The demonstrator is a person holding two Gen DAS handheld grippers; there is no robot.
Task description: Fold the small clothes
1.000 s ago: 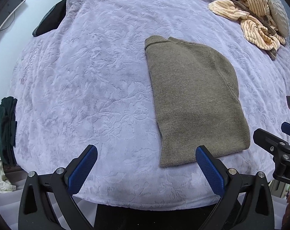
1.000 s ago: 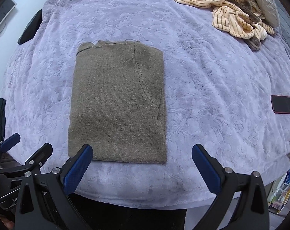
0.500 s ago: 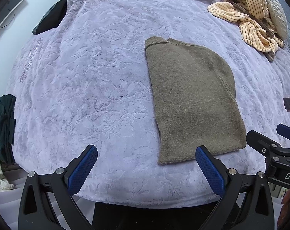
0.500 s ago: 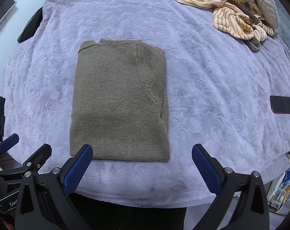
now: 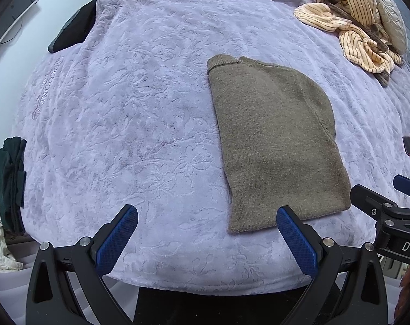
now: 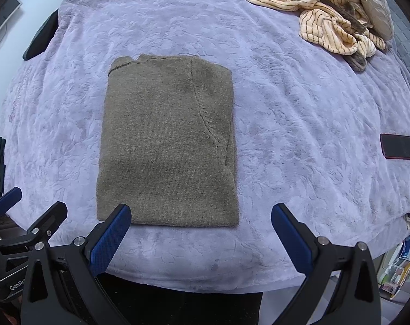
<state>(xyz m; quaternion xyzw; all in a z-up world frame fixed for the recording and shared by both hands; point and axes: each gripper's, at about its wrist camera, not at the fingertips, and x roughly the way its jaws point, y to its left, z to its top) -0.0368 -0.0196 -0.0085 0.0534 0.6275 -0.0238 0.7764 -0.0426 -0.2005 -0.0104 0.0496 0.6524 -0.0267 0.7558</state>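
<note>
**Both grippers wide, empty**

We see the left gripper (image 5: 207,226) and right gripper (image 6: 201,223) spread wide, holding nothing. The folded olive sweater (image 6: 168,146) lies flat on the lavender bedspread (image 6: 299,108), at its near edge.

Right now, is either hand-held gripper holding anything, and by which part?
Nothing is held. Left hand-held gripper and right hand-held gripper are both open; the folded sweater lies flat.
</note>
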